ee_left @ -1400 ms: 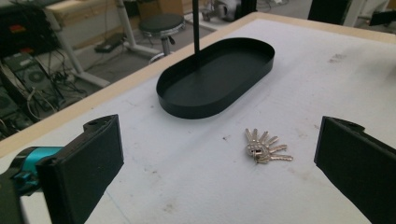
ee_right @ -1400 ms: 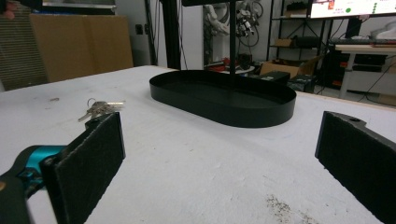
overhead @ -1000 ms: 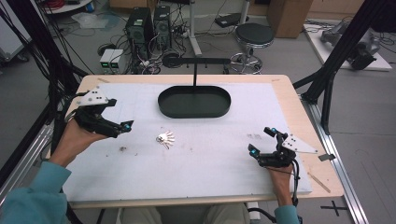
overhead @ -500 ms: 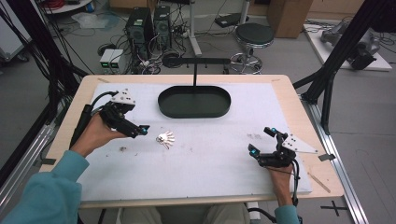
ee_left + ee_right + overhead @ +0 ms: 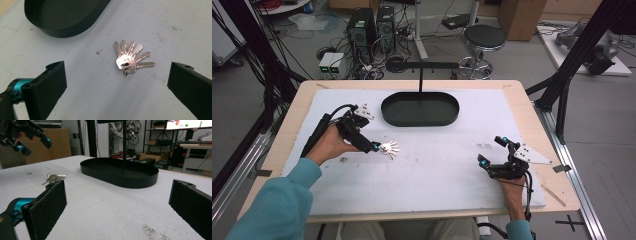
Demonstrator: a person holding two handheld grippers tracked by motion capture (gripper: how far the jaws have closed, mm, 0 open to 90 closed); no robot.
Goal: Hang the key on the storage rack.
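Silver keys (image 5: pixel 131 59) lie fanned flat on the white worktop (image 5: pixel 437 180), just short of the black oval tray (image 5: pixel 420 108), and we have our left hand-held gripper (image 5: pixel 373 147) poised right beside them, jaws wide apart. Our right hand-held gripper (image 5: pixel 492 156) rests well apart, jaws also spread. The risk, we judge: the flat keys may skid or splay if the jaws close too high, catching only one blade.
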